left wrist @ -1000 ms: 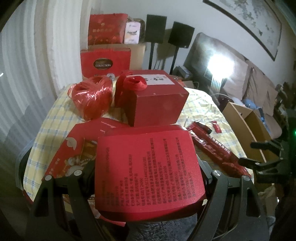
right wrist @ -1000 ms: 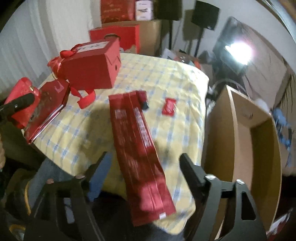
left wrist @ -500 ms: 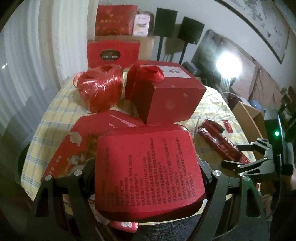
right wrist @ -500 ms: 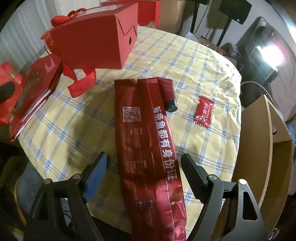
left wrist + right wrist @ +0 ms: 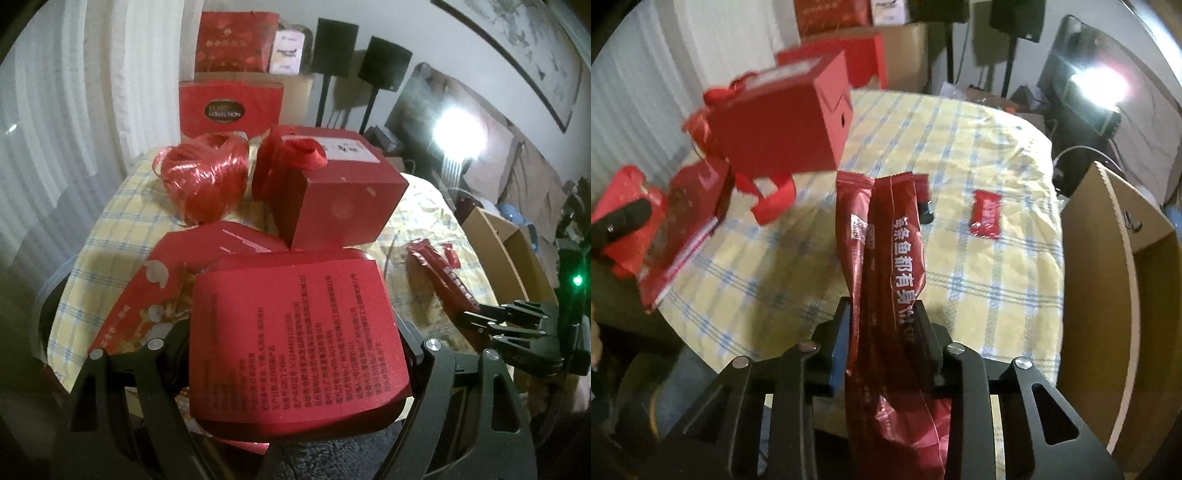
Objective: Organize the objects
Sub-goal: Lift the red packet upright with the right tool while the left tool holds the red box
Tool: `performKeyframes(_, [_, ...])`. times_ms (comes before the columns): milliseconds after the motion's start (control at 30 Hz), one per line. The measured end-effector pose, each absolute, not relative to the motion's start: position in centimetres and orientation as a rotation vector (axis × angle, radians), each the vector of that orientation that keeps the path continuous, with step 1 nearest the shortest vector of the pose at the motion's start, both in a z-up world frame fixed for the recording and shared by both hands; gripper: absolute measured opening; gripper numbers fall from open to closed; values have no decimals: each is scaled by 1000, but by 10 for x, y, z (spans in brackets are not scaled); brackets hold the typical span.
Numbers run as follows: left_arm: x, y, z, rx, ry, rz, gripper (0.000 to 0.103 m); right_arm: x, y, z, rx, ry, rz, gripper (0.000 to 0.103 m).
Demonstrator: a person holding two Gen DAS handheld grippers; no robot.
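Closing on a long red packet (image 5: 882, 258), the right hand-held gripper (image 5: 882, 332) has just been narrowed.
A red tin (image 5: 295, 332) is clamped by the left hand-held gripper (image 5: 295, 354).

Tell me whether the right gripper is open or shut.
Shut on the long red packet: the right gripper has just been closing, pads now pinching its creased sides.

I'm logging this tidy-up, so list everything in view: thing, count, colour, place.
Printed box: one, red, gripped in the left gripper.
Long foil packet: one, dark red, lying on the tablecloth, near end pinched.
Gift box: one, red, ribboned, mid-table.
Ribbon ball: one, red, left of gift box.
Flat carton: one, red, table's near left.
Small sachet: one, red, right of packet.
Cardboard box: one, brown, beside table.
Tablecloth: one, yellow check.
Left gripper: black.
Right gripper: black, just closed on packet.
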State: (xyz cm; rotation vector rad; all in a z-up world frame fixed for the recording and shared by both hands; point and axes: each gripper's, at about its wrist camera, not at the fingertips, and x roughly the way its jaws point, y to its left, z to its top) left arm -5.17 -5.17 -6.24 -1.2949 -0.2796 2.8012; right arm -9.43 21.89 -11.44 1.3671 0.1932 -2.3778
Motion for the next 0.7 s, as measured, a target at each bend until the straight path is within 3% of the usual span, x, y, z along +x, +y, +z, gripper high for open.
performKeyframes(400, [-42,-56,-44,-1232,-301,2821,81,-72,211,-64,1196,185,-2447,29])
performKeyframes(567, [-35,-55,-35,-1165,-270,2834,81,-59,213,-34,1042,46,-2450,29])
performKeyframes(700, [-31,-54,-26,-1110,-268,2838,81,-47,209,-5,940,67,-2471,29])
